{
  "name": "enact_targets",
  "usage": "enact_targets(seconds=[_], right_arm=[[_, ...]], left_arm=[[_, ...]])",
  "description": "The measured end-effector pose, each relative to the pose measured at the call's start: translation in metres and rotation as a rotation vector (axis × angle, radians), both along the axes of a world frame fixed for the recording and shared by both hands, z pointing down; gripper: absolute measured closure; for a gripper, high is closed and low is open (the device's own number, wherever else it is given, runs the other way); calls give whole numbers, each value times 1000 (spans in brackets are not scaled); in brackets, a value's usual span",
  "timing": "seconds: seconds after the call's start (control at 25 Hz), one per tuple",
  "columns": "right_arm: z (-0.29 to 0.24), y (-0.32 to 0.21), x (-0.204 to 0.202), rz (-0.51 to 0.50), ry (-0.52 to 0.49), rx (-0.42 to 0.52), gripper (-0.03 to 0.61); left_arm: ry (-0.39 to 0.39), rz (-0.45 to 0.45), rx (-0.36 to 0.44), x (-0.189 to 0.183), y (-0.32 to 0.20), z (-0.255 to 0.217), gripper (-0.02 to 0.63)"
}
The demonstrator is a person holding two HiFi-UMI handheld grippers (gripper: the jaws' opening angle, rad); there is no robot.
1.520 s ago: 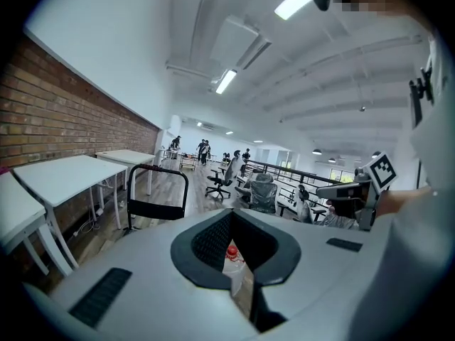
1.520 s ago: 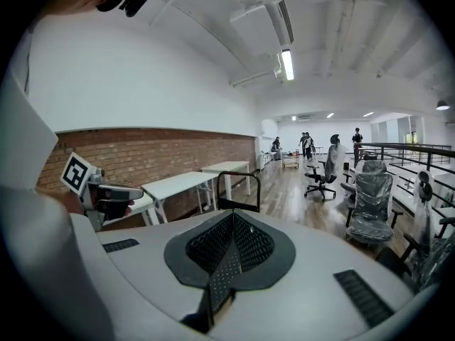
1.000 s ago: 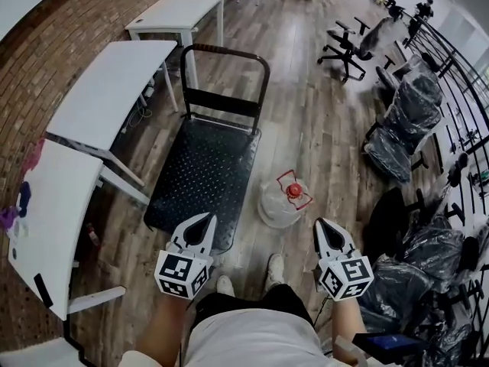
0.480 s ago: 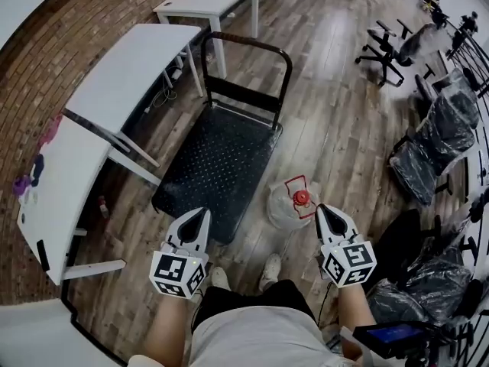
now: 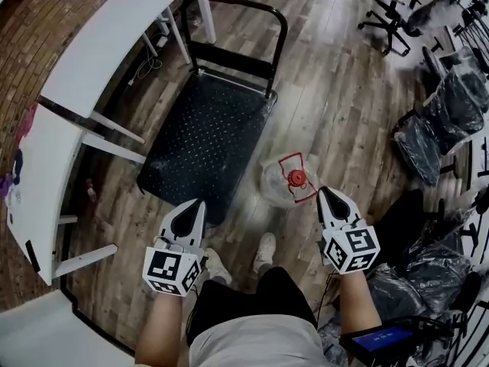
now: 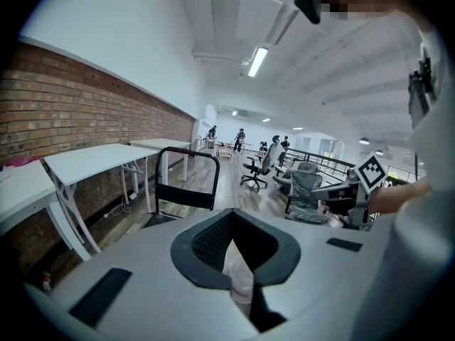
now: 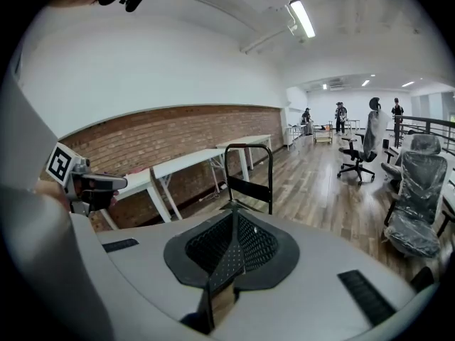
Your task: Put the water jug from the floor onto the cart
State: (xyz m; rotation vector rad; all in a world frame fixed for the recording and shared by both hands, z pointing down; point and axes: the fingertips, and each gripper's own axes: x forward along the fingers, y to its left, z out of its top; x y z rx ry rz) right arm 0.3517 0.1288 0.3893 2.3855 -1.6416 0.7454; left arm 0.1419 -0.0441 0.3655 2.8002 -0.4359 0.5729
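The left claw [image 5: 195, 203], apparently closed and empty, hangs at the platform cart's [image 5: 206, 140] near edge. The red-capped water jug [image 5: 286, 180] stands on the wooden floor [image 5: 336, 105] beside the cart's near right corner. The right claw [image 5: 322, 192], closed and empty, hovers just right of it.

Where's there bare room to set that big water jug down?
The cart's black deck is bare, bordered by its handle and the white tables. Open floorboards lie beyond the jug. Crowded: the wrapped chairs at right.
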Motion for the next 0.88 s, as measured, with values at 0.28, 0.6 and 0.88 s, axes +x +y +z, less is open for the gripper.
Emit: enact_targets(seconds=[0.28,0.6,0.88], right_arm=[[66,9,17,11,-7,-41,575],[157,2,36,7,-57,-115,474],[224,-3,57,-13,-58,-235,384]], left_arm=[[-48,27,-14,22,7,68,615],[-90,44,-50,32,9,120,615],[-108,46,-42,30,13,131,615]])
